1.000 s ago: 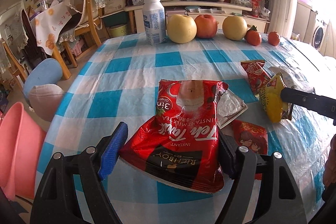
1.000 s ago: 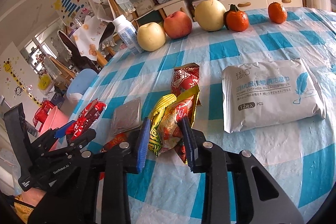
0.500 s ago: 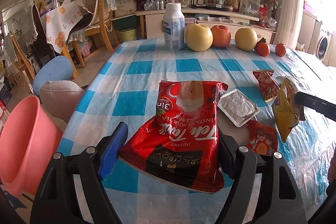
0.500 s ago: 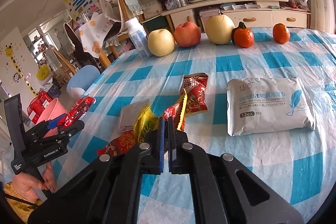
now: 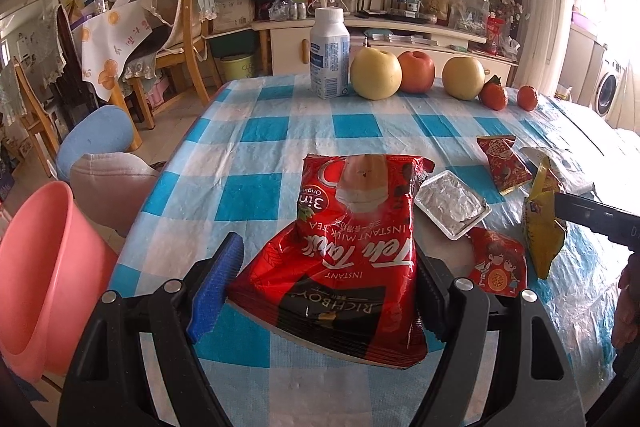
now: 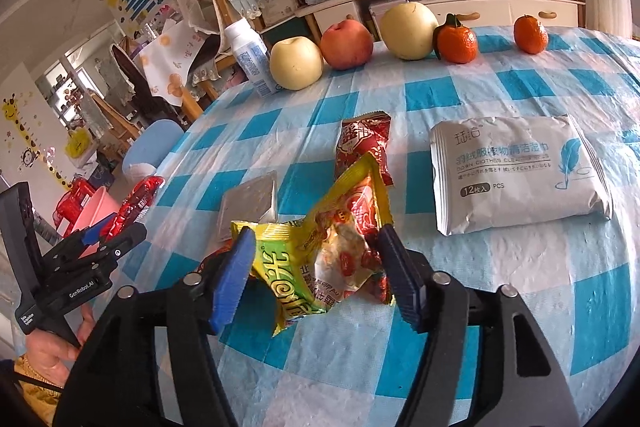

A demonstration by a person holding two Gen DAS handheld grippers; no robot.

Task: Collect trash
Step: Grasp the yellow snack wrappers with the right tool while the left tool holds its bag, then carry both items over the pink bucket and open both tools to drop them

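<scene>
- Red foil fills the left hand-held gripper [image 5: 324, 291]: its jaws stand wide and pinch the big milk-tea bag [image 5: 344, 251], held up off the desk [image 5: 256, 131], not yet dropped anywhere.
- Beside that bag to the left, below the desk edge, waits a pink bucket [image 5: 44, 267], empty as far as I can see, so I judge nothing is collected yet.
- Just right of the bag, the right hand-held gripper [image 6: 316, 267] has just been opening; its jaws are spread with the yellow snack wrapper [image 6: 320, 251] loose between them, pads apparently not pressing.
- Still lying right of the bag: a foil tray [image 5: 452, 207], a small red packet [image 5: 496, 263], a red triangular wrapper [image 5: 504, 163].
- Beyond the bag, a white bottle [image 5: 330, 55] and fruit line the checked cloth's far edge; behind them chairs, a sideboard, a television.
</scene>
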